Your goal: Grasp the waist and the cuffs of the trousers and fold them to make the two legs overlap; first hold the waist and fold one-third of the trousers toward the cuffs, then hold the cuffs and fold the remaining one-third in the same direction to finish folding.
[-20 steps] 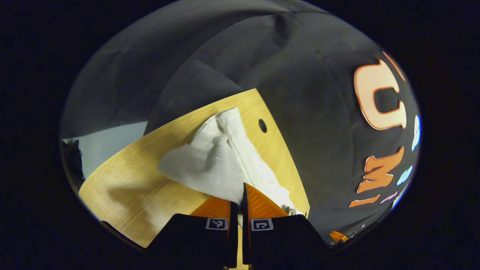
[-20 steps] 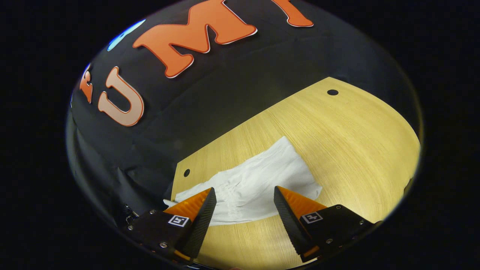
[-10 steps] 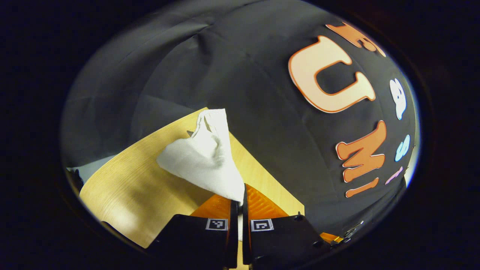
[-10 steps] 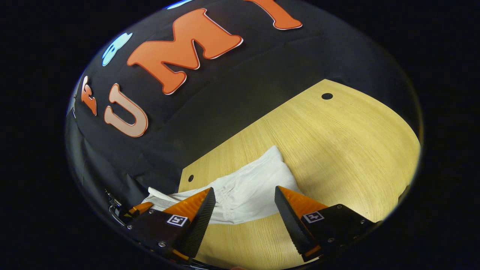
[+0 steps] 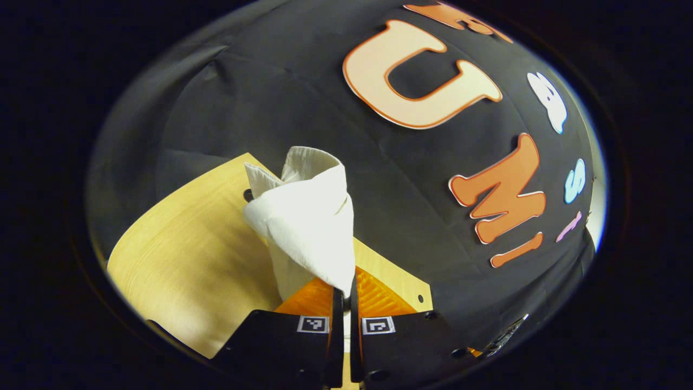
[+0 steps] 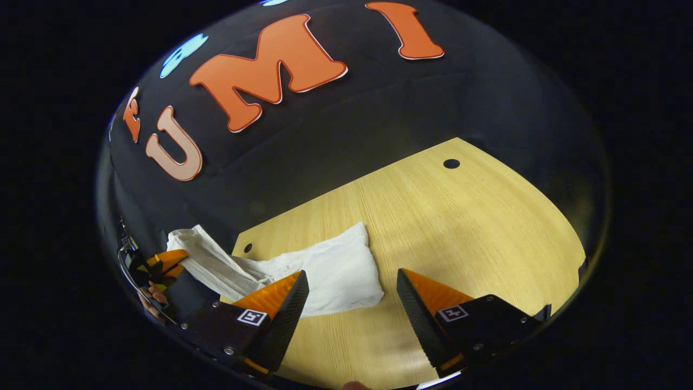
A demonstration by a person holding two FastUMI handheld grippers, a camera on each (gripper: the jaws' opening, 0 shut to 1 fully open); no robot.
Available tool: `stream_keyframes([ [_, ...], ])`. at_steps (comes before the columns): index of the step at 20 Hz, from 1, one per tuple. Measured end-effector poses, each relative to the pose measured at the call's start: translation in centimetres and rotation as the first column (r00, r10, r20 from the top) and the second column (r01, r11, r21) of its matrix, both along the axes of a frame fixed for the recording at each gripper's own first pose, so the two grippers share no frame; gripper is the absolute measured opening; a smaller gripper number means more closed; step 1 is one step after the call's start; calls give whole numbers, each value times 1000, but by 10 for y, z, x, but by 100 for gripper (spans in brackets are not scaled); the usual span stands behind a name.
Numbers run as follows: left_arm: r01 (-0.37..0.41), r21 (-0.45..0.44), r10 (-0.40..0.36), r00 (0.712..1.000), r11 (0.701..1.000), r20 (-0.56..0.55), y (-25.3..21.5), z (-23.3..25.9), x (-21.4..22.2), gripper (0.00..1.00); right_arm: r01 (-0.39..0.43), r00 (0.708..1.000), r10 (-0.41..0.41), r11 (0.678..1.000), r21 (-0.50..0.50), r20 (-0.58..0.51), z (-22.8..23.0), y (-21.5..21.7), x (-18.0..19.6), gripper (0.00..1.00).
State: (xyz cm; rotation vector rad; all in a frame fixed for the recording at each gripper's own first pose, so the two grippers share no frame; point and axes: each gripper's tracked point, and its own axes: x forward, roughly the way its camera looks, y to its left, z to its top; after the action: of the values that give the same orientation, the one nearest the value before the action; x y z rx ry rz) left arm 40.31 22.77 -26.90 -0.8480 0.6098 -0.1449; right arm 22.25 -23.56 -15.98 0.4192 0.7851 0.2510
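Left hand-held gripper (image 5: 342,290) clamped on white cotton trousers (image 5: 308,227), now lifted higher off wooden surface (image 6: 433,216); right hand-held gripper (image 6: 352,287) apart, idle; leg-overlap fold underway.

The trousers (image 5: 303,222) rise in a bunched fold that hides the table (image 5: 184,254) edge behind them, and the cloth's pinched end disappears between the left gripper (image 5: 344,287) fingers, so which part of the garment is caught can't be told. In the right gripper view the right gripper (image 6: 352,295) finger covers the trousers' near-left corner, and a hand (image 6: 154,295) beside the trousers' raised end is cut off at the rim, too small to make out.
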Motion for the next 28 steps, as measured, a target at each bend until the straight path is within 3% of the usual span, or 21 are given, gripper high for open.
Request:
stream_keyframes([
  [8, 83, 31, -84, 996, 996, 30, -94, 22, 27, 9, 36, 999, -36, 999, 4, 6, -1, -51, -2, 98],
  [15, 224, 53, -224, 975, 973, -3, -216, 8, 29, 9, 54, 999, -54, 998, 11, -10, -7, -88, -4, 98],
  [17, 294, 93, -294, 956, 951, -18, -255, -11, 18, 9, 58, 998, -58, 998, 12, -17, -11, -97, -6, 98],
  [18, 379, 128, -379, 925, 917, -23, -278, -20, 6, 9, 60, 998, -59, 998, 14, -20, -12, -101, -6, 98],
  [19, 486, 165, -486, 873, 858, -46, -304, -34, -14, 10, 63, 998, -62, 998, 15, -24, -15, -105, -7, 98],
  [20, 583, 191, -581, 811, 789, -77, -324, -48, -41, 14, 65, 998, -64, 998, 17, -27, -17, -109, -7, 99],
  [21, 657, 205, -653, 751, 725, -97, -340, -58, -66, 28, 66, 997, -65, 998, 20, -33, -19, -112, -7, 98],
  [22, 697, 226, -695, 712, 681, -104, -349, -65, -83, 43, 67, 997, -66, 997, 22, -37, -21, -114, -7, 98],
  [23, 716, 243, -717, 690, 655, -100, -353, -66, -95, 59, 66, 997, -65, 997, 26, -37, -21, -117, -8, 99],
  [25, 722, 266, -730, 678, 639, -85, -352, -68, -106, 89, 57, 998, -56, 998, 32, -28, -18, -117, -7, 99],
  [26, 707, 285, -720, 689, 647, -76, -348, -61, -107, 100, 53, 998, -52, 998, 29, -21, -16, -116, -6, 98],
  [28, 641, 357, -672, 739, 679, -49, -328, -47, -98, 100, 38, 999, -39, 999, 20, 12, -6, -111, -4, 98],
])
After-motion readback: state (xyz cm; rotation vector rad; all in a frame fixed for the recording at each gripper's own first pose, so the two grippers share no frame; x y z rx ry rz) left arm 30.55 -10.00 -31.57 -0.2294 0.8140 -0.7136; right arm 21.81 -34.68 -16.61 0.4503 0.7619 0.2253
